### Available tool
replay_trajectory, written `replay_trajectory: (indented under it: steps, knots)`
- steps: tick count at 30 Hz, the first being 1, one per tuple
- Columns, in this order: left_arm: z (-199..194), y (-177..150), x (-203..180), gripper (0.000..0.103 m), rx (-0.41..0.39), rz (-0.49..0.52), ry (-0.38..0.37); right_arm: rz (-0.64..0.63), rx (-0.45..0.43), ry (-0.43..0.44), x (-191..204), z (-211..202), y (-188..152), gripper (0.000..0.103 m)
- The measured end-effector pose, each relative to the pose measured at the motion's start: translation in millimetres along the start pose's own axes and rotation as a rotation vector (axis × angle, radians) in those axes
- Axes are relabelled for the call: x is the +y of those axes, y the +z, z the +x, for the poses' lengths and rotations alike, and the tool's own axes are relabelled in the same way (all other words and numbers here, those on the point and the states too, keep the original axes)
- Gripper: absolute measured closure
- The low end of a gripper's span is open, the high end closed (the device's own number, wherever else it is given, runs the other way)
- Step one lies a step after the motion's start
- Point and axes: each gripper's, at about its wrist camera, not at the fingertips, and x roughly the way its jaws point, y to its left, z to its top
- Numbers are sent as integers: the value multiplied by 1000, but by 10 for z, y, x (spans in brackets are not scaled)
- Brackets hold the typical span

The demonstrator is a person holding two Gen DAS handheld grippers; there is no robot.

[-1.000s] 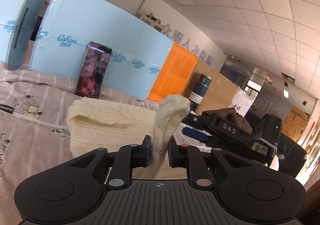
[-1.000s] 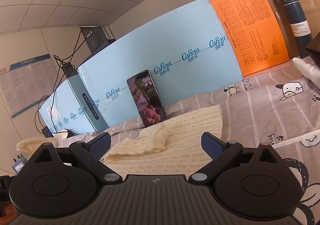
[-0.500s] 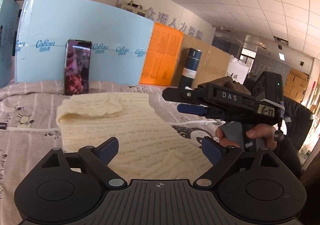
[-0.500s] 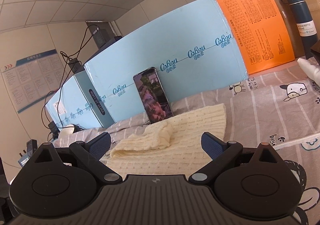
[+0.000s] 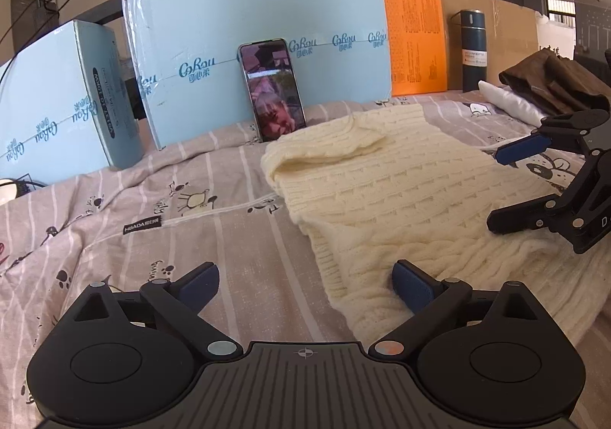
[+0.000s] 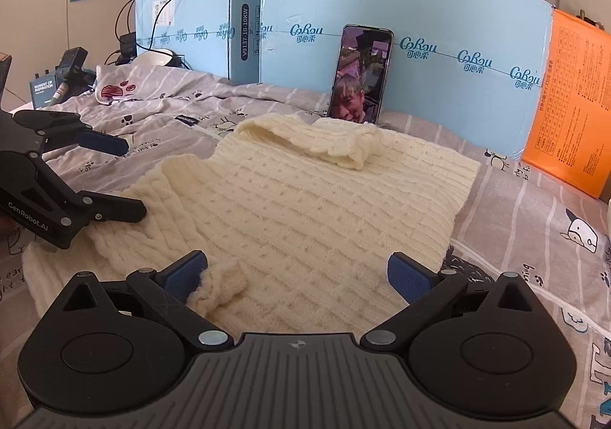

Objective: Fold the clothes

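A cream cable-knit sweater lies flat on the grey printed bed cover, with a sleeve folded across its far end. It also shows in the right wrist view. My left gripper is open and empty, low over the sweater's near left edge. My right gripper is open and empty over the sweater's near hem; a sleeve cuff lies against its left finger. Each gripper shows in the other's view, the right one and the left one, both open.
A phone leans on light blue boxes behind the sweater. An orange box, a dark flask, a white item and a brown garment sit at the far right. Cables and small devices lie far left.
My left gripper let go of the cream sleeve it held up and opened. Both grippers then dropped low over the sweater's near edge, facing it from either side.
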Motion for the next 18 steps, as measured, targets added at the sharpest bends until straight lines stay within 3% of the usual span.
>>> replay_trajectory:
  steps: [3,7,10,14,16,18]
  knots:
    - [-191,-12,32,4,-76,40,-31,-13,-57,10,-10,-150,-21,2]
    - [-428,-77,23,4,-141,181,-92,-56,-96,23,24,-349,-67,2]
    - [-555,-159,-37,4,-138,294,-193,-111,-51,31,88,-428,-142,2]
    - [-635,-243,-150,4,-102,394,-395,-184,9,41,174,-533,-243,2]
    - [-593,-278,-259,4,-78,443,-400,-221,38,46,217,-585,-293,2]
    - [-522,-318,-366,4,-58,507,-355,-258,68,51,259,-637,-343,2]
